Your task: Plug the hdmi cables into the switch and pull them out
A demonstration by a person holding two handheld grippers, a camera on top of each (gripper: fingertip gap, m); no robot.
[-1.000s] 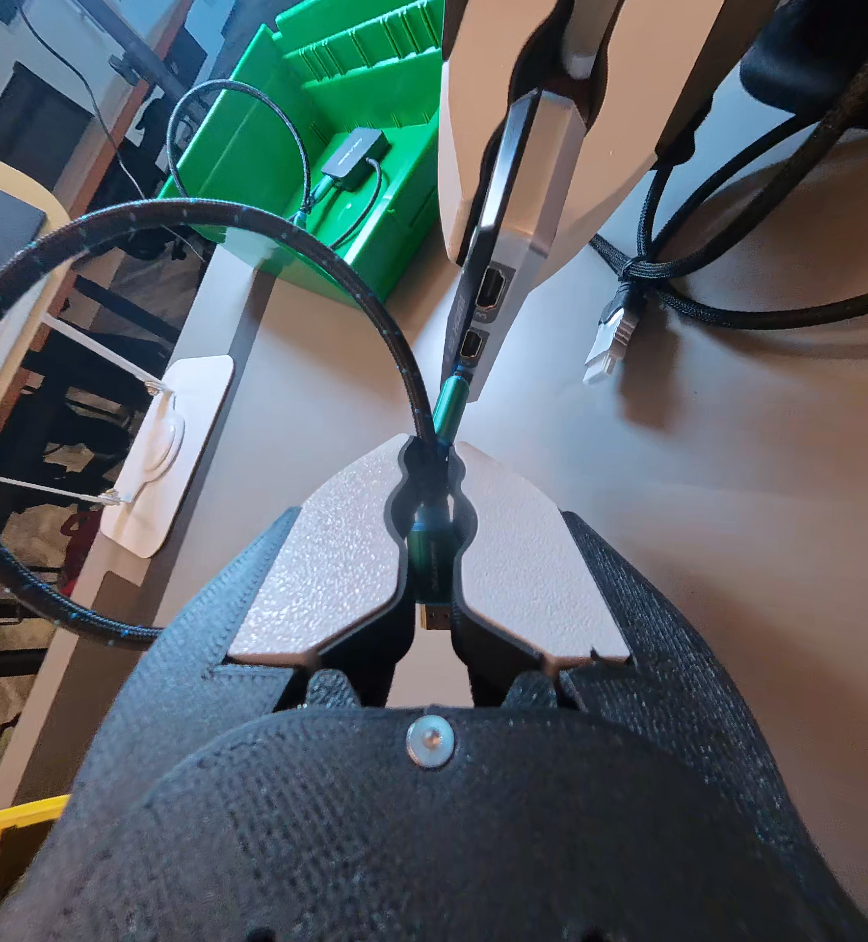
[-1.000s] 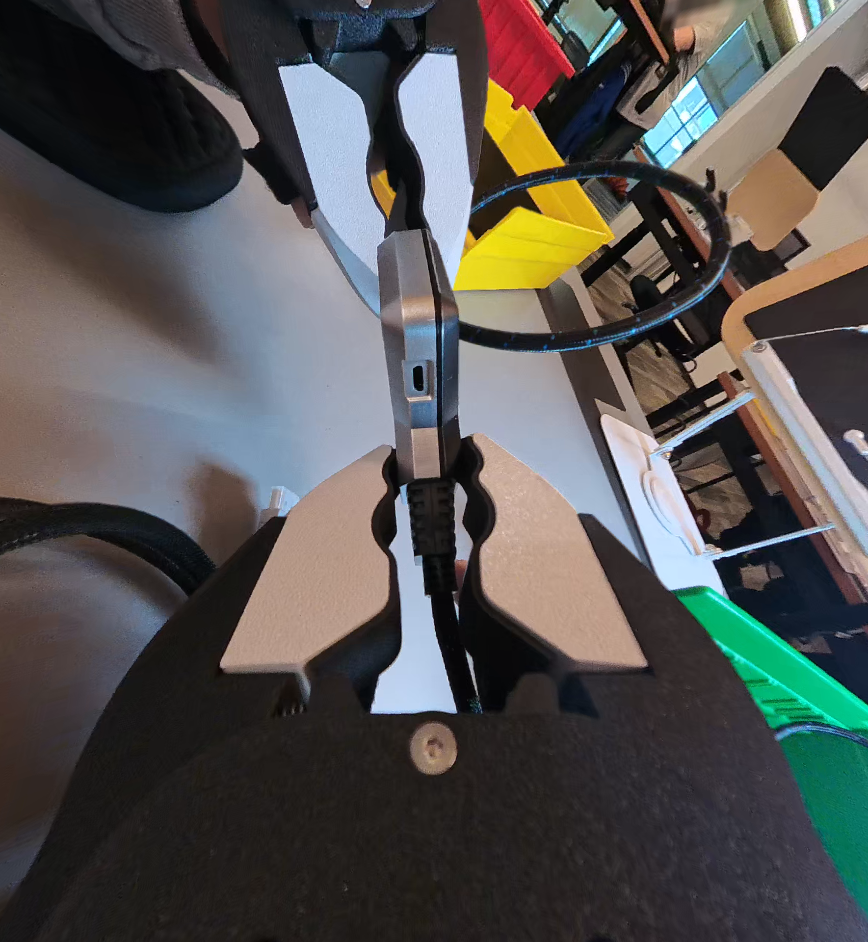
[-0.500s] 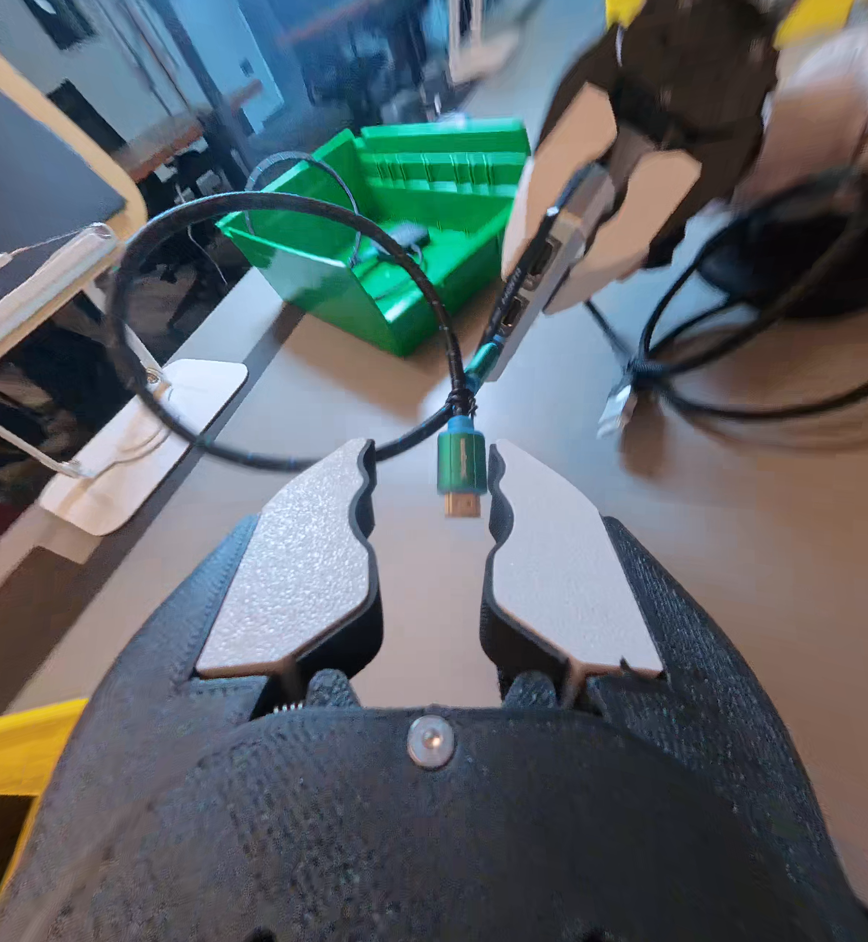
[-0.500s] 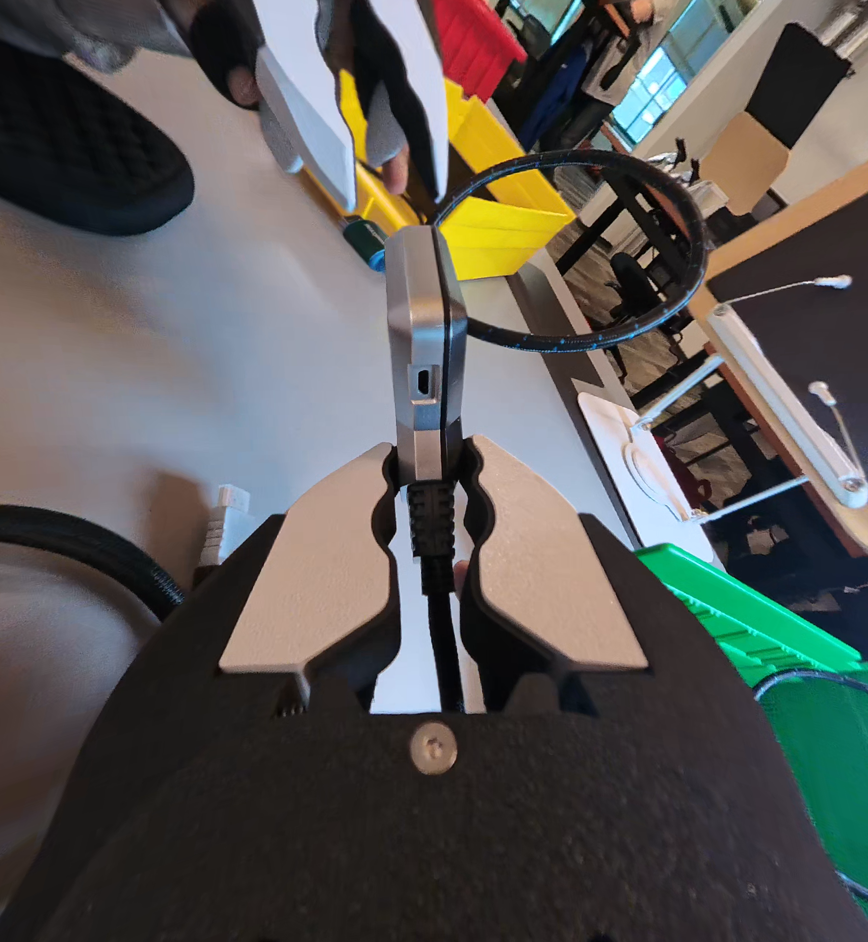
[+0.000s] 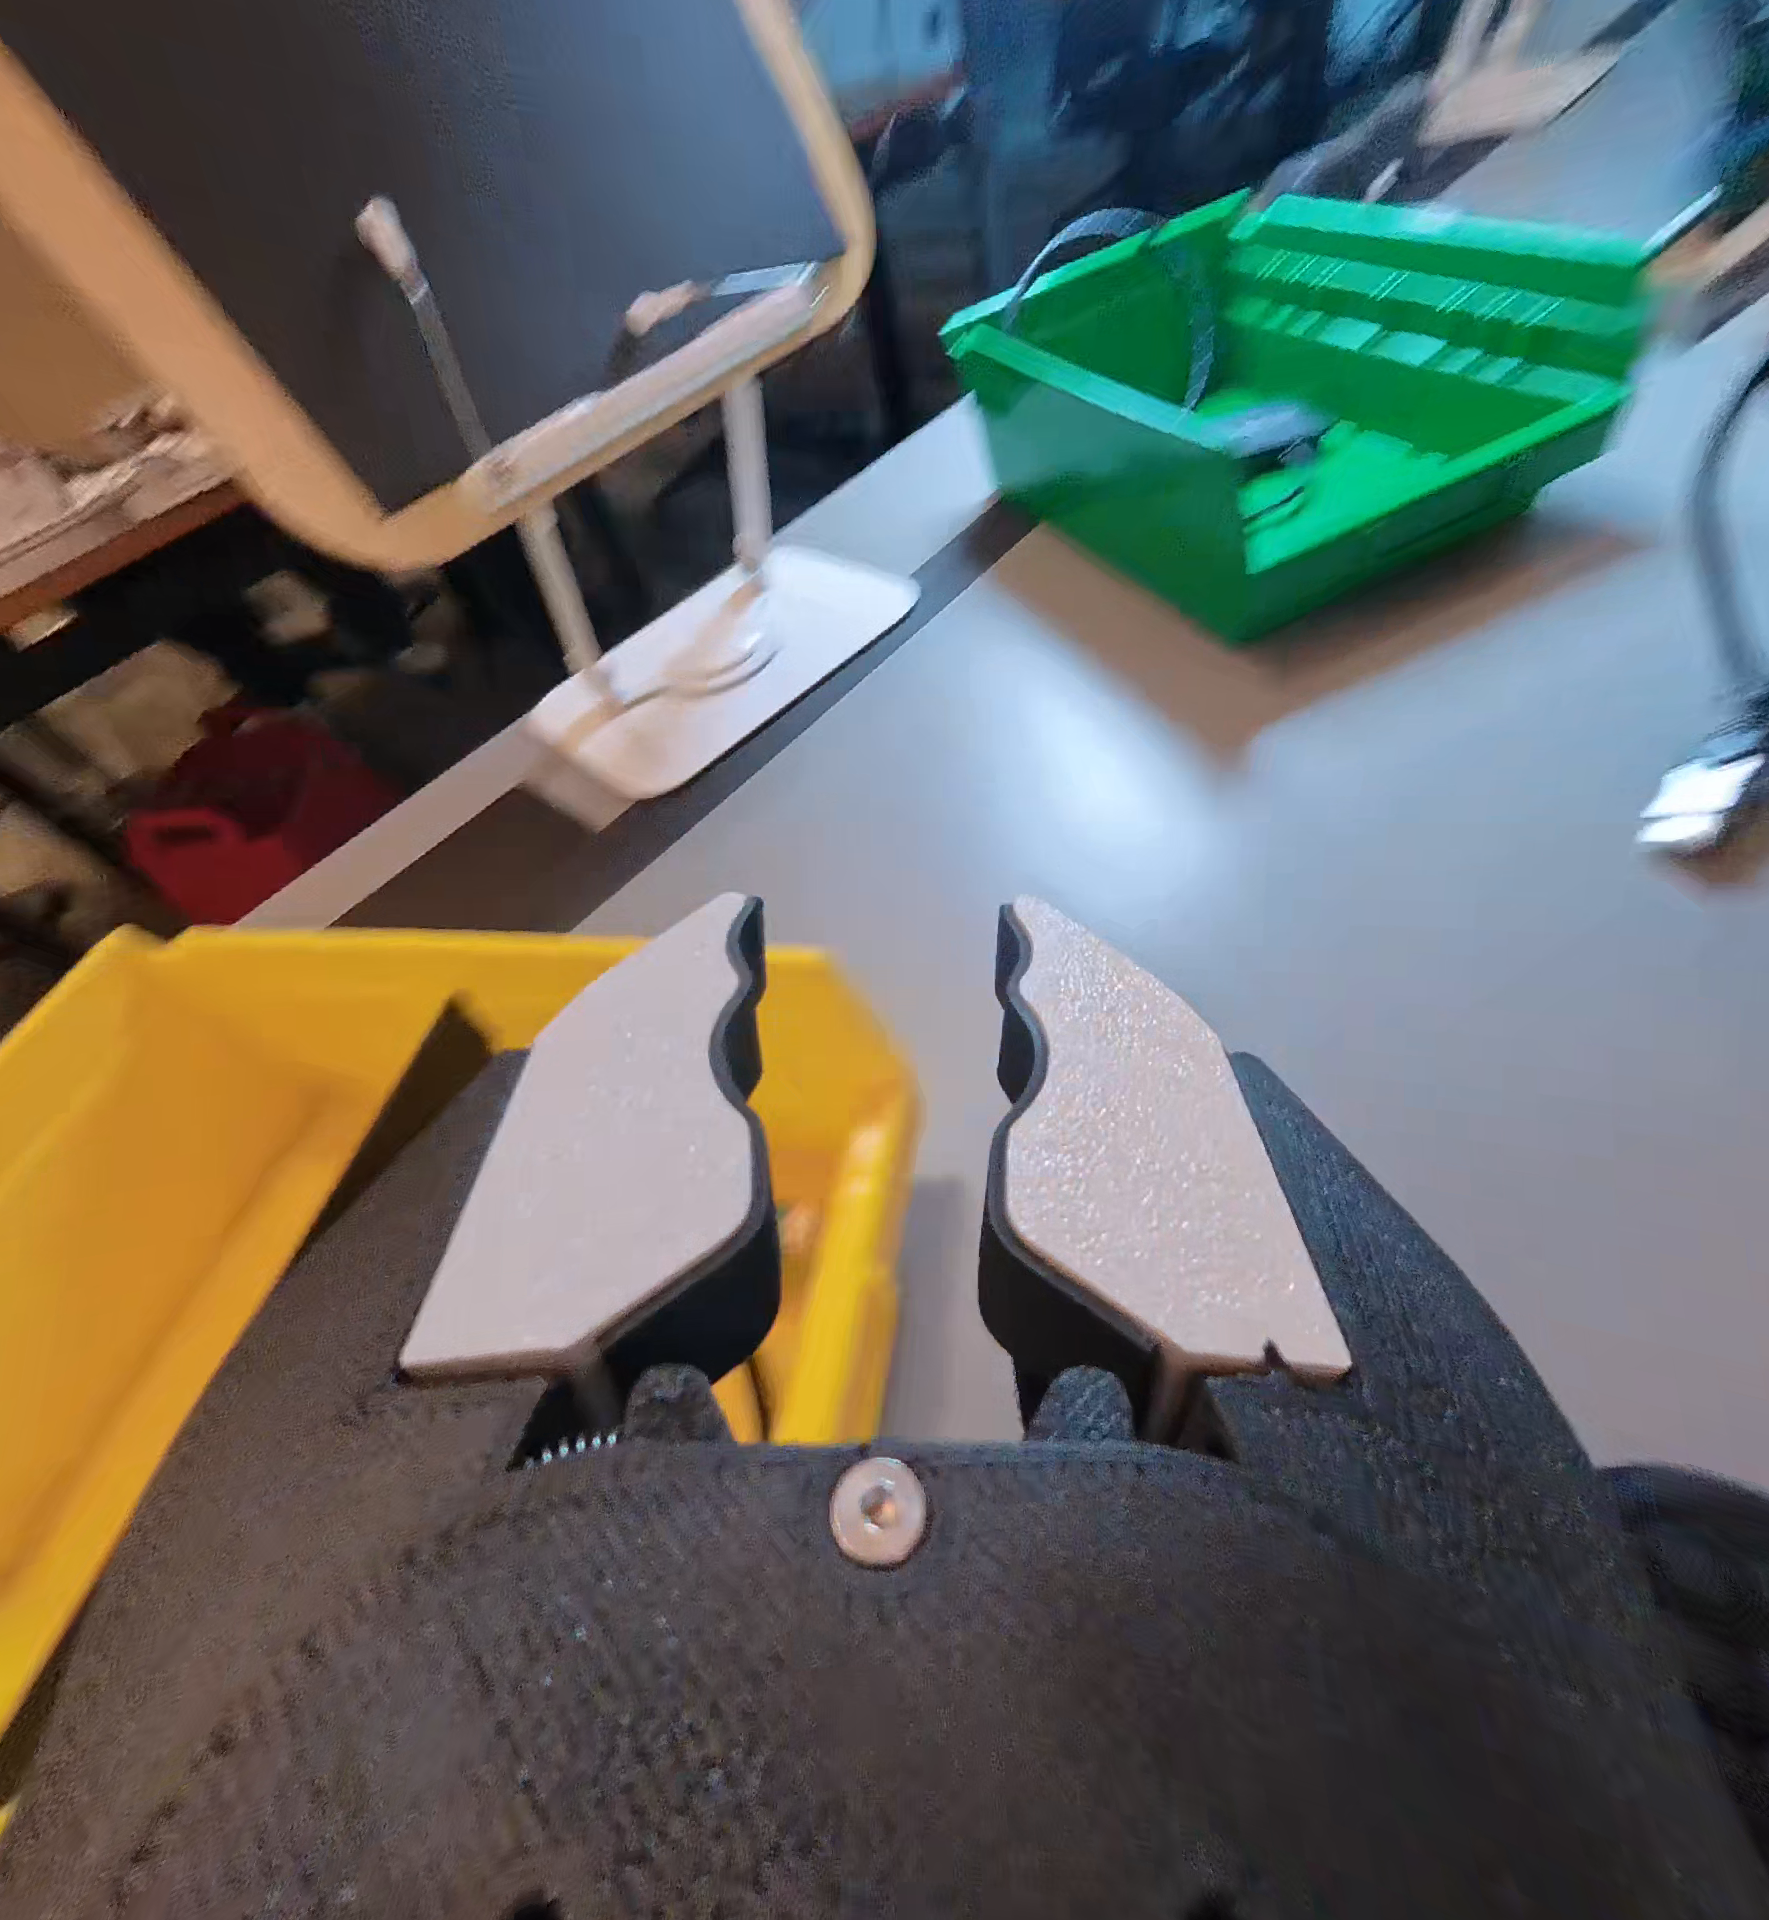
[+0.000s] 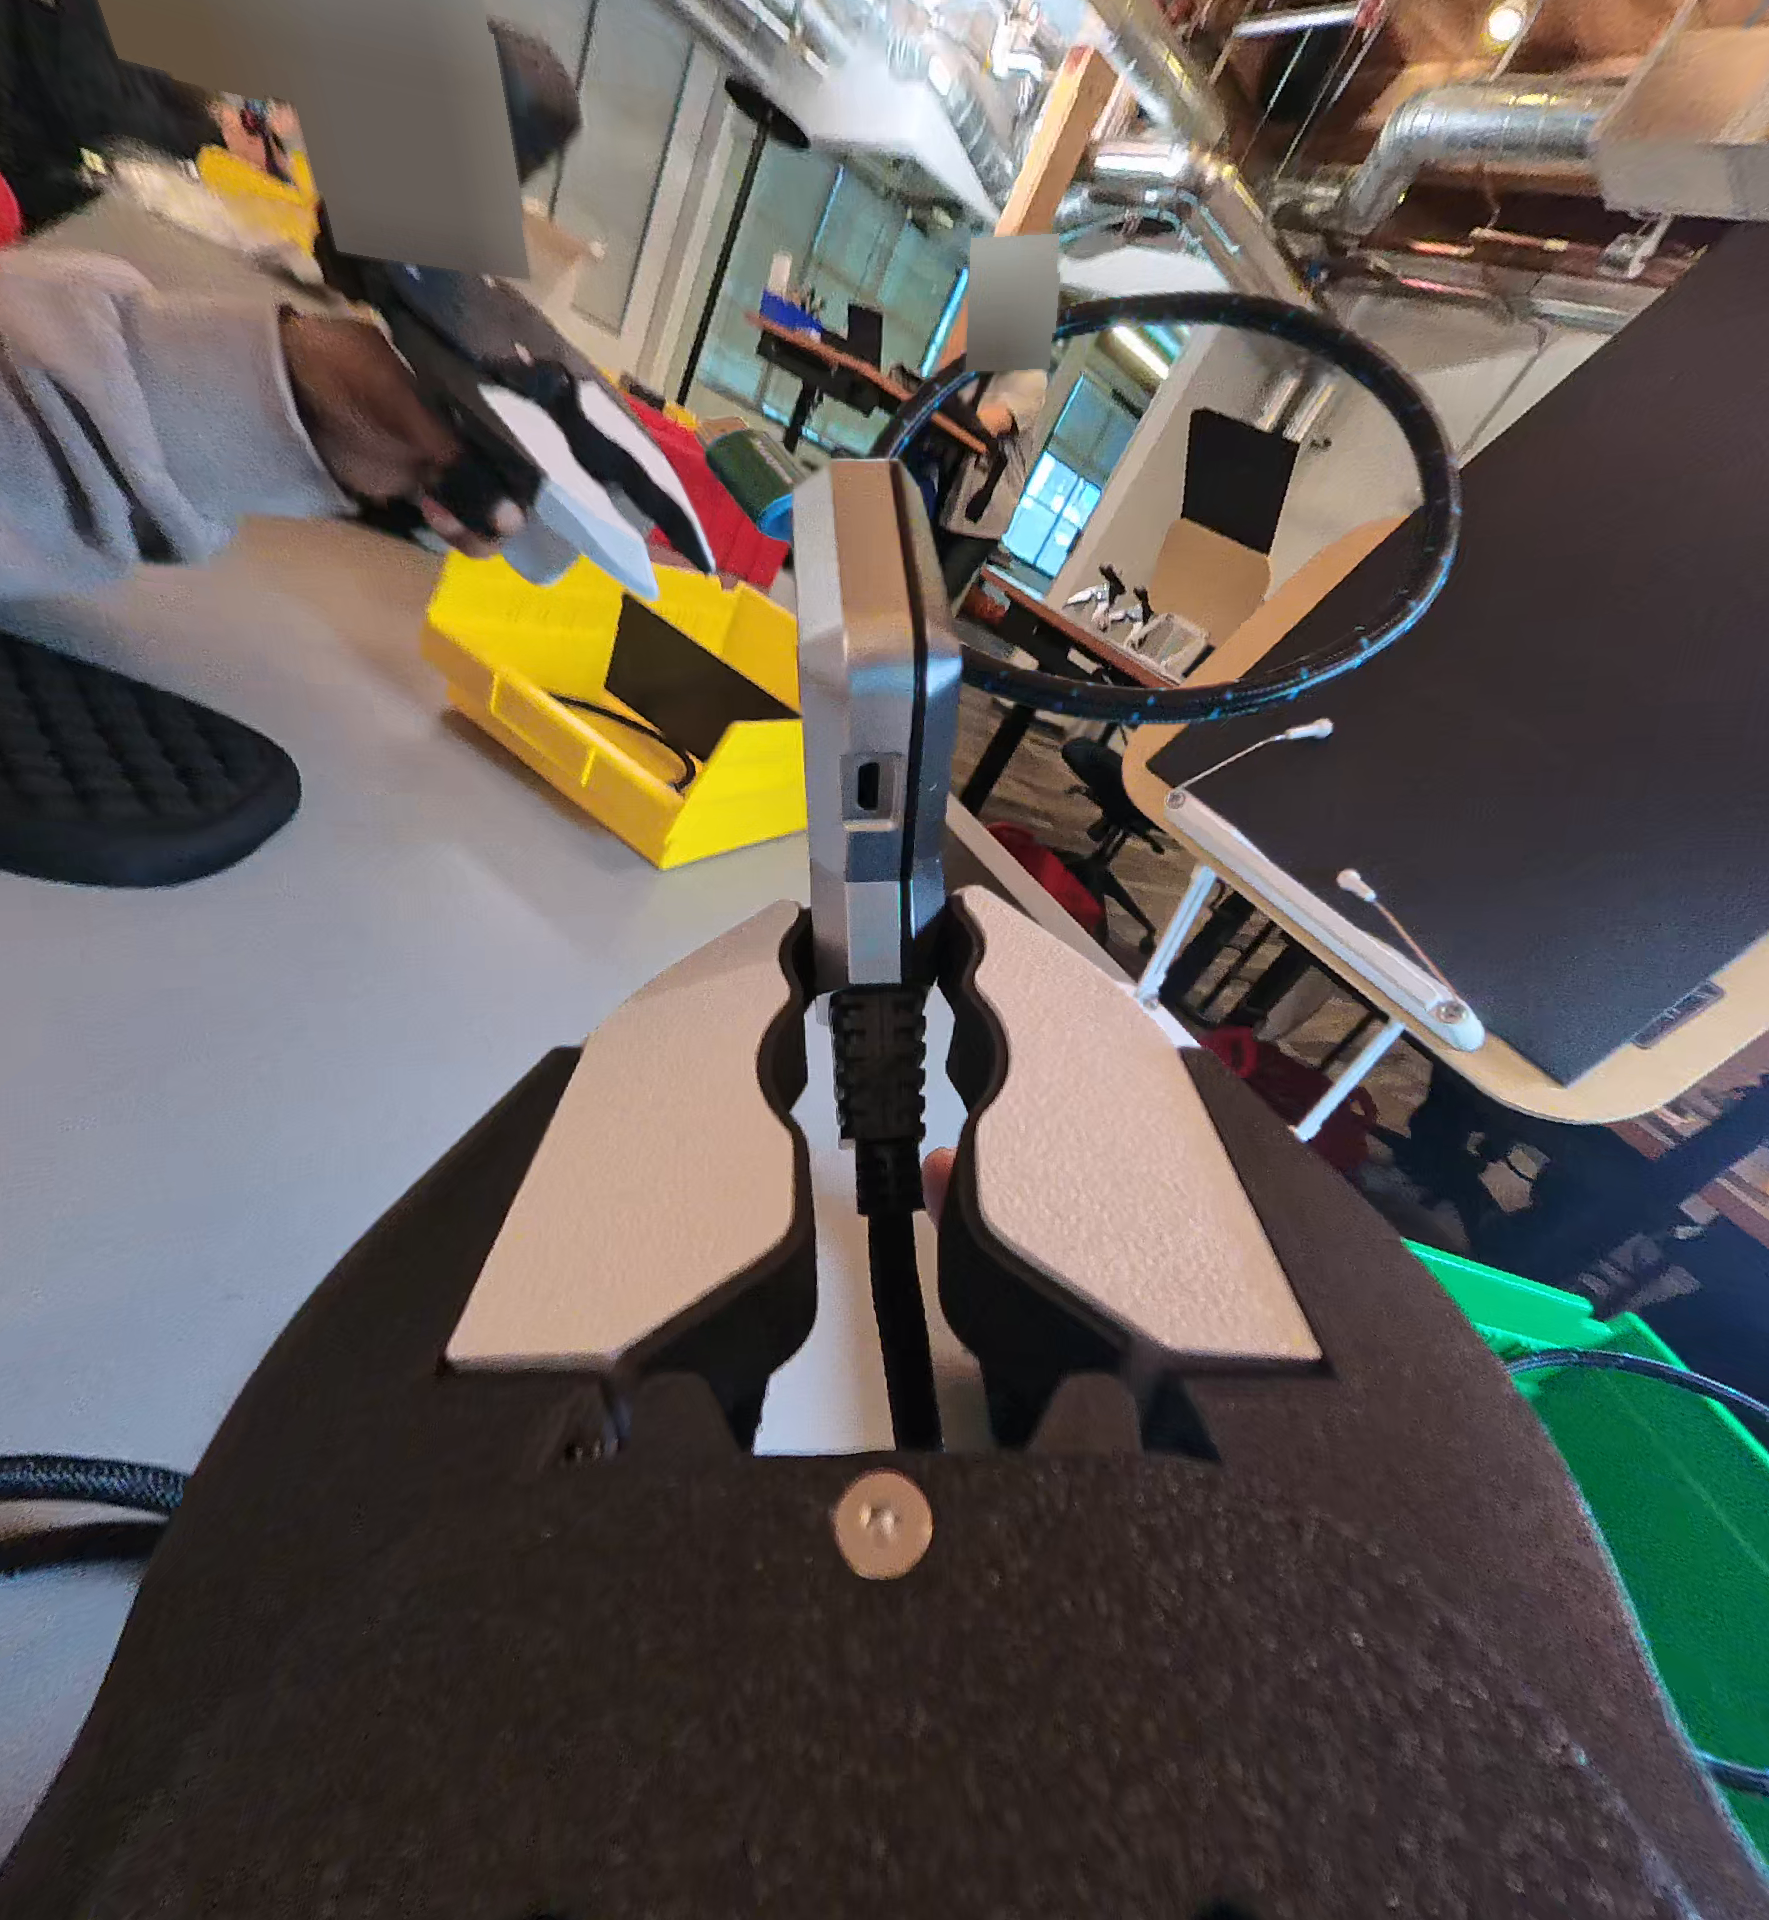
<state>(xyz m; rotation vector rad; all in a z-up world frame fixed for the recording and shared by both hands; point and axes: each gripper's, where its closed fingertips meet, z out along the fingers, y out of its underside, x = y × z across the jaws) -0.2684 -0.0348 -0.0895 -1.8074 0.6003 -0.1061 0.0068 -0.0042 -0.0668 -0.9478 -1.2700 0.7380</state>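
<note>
A pale grey tabletop [image 5: 1275,935] carries a yellow plastic bin [image 5: 132,1195] and a green plastic bin [image 5: 1275,488]. Over the yellow bin's near corner, the left gripper [image 5: 875,997] has its jaws apart and empty. The right gripper [image 6: 875,935] pinches the slim silver HDMI switch [image 6: 869,717] upright; a black braided cable [image 6: 1379,582] loops behind the switch.
</note>
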